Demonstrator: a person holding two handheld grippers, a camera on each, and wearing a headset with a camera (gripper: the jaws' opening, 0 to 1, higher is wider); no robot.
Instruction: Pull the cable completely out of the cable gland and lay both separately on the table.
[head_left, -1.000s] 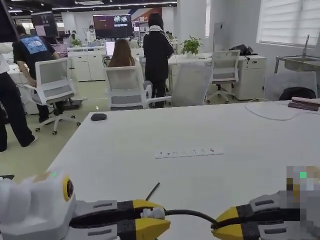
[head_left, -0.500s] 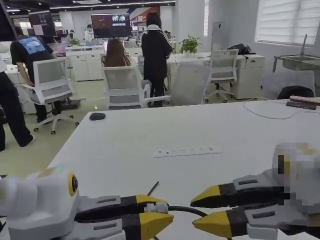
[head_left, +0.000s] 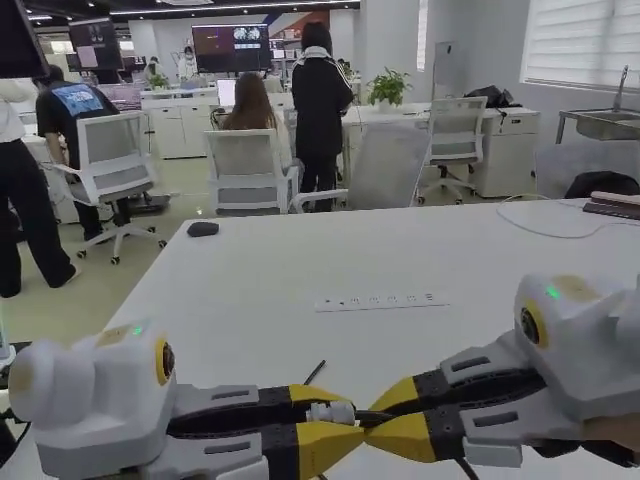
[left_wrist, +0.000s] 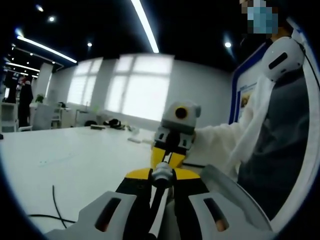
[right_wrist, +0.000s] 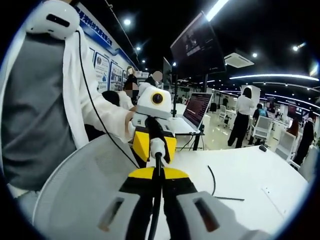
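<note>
In the head view both grippers meet tip to tip low over the white table. My left gripper reaches in from the lower left, shut on the white cable gland. My right gripper reaches in from the right, shut on the black cable right at the gland's mouth. In the left gripper view the gland sits between the yellow jaws, with the right gripper facing it. In the right gripper view the cable runs up between the jaws to the gland.
A white power strip lies mid-table, and a short loose black wire lies just ahead of the grippers. A black mouse sits at the far left edge. A white cord lies far right. Chairs and people are beyond the table.
My right gripper let go of the cable farther out, opened, slid left along it and has shut again right at the gland. The left gripper kept its hold.
</note>
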